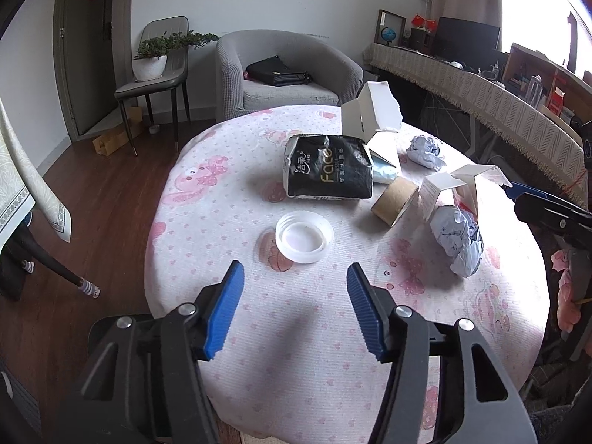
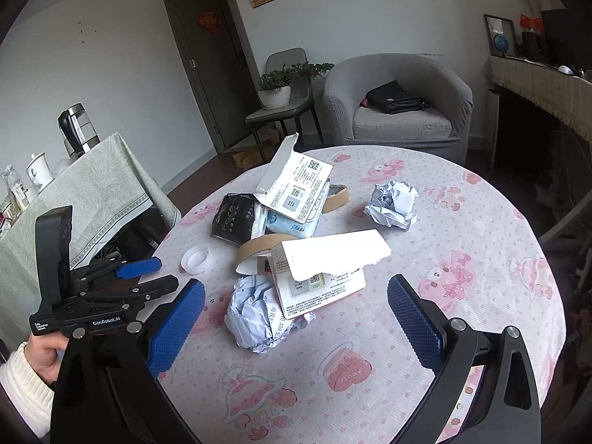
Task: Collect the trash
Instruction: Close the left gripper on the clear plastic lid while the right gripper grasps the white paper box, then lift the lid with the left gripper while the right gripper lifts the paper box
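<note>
A: Hovering over the table [image 1: 229, 388], left gripper [image 1: 296, 277] has its jaws apart and empty; the lid [image 1: 304, 236] lies just ahead, open side up.

B: Right gripper [image 2: 296, 307]?

A: Jaws wide apart, nothing in them, straddling a paper wad [image 2: 255, 314].

B: Tube [image 1: 395, 201] axis?

A: On its side, long axis running toward the near right in the left view.

B: Counts?

A: Two wads, two torn boxes, one tube, one lid, one black pack [image 1: 327, 166]. Only the right view shows the left gripper's body, a hand [image 2: 44, 355] and a kettle [image 2: 77, 127].

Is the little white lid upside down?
Yes. The white lid lies on the table with its hollow inside facing up.
</note>
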`<state>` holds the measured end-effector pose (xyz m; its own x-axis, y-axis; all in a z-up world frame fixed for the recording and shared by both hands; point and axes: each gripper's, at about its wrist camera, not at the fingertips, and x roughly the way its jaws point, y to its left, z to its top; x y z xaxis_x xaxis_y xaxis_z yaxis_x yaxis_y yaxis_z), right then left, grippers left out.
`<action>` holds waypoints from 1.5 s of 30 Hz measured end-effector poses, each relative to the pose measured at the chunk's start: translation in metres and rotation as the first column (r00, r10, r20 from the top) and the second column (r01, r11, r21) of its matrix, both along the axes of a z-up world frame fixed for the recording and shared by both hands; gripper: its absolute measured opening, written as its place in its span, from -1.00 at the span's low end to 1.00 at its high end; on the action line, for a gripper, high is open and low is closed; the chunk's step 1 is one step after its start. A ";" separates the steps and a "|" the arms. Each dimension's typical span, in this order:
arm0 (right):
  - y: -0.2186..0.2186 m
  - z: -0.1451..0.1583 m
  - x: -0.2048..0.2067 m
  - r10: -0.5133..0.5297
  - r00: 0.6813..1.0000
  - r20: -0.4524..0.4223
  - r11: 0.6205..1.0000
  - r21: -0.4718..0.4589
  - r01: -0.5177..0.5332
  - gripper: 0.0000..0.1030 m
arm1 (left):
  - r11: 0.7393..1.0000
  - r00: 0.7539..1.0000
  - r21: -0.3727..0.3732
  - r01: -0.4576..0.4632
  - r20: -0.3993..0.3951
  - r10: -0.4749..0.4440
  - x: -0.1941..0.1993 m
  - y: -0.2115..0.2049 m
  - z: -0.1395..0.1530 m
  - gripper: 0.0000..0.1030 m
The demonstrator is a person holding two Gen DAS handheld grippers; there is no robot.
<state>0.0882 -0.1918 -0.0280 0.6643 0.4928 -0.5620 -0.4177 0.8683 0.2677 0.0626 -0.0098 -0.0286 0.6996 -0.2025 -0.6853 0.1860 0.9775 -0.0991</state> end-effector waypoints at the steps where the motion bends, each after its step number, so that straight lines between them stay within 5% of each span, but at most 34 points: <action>1: 0.000 0.000 0.002 -0.003 1.000 -0.002 1.000 -0.003 0.002 0.94 | 1.000 1.000 0.000 0.004 -0.004 -0.004 0.001 0.000 -0.001 0.14; 16: -0.001 -0.009 0.029 0.006 0.999 -0.047 0.999 0.037 -0.004 0.94 | 1.000 0.999 -0.024 -0.005 -0.040 0.004 0.032 -0.003 -0.006 0.07; 26: 0.005 -0.016 0.056 0.016 0.997 -0.081 0.997 0.077 -0.010 0.94 | 0.999 0.999 -0.004 0.032 -0.026 -0.032 0.039 -0.006 -0.007 -0.18; 36: 0.025 -0.023 0.075 0.035 0.991 -0.132 0.999 0.003 -0.035 0.94 | 0.997 0.998 -0.048 0.052 -0.028 -0.053 0.042 0.003 -0.001 -0.18; 40: 0.027 -0.020 0.073 0.028 0.992 -0.120 0.999 -0.024 -0.031 0.48 | 0.997 0.998 -0.050 0.067 -0.017 -0.068 0.035 0.002 0.004 -0.18; 45: 0.024 -0.015 0.070 0.012 0.994 -0.109 0.999 -0.039 -0.017 0.29 | 0.996 0.998 -0.056 0.064 -0.001 -0.064 0.029 0.007 0.008 -0.18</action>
<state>0.1578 -0.1679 -0.0429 0.5914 0.4780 -0.6494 -0.4008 0.8731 0.2777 0.0911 -0.0030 -0.0208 0.6820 -0.2848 -0.6736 0.2475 0.9566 -0.1539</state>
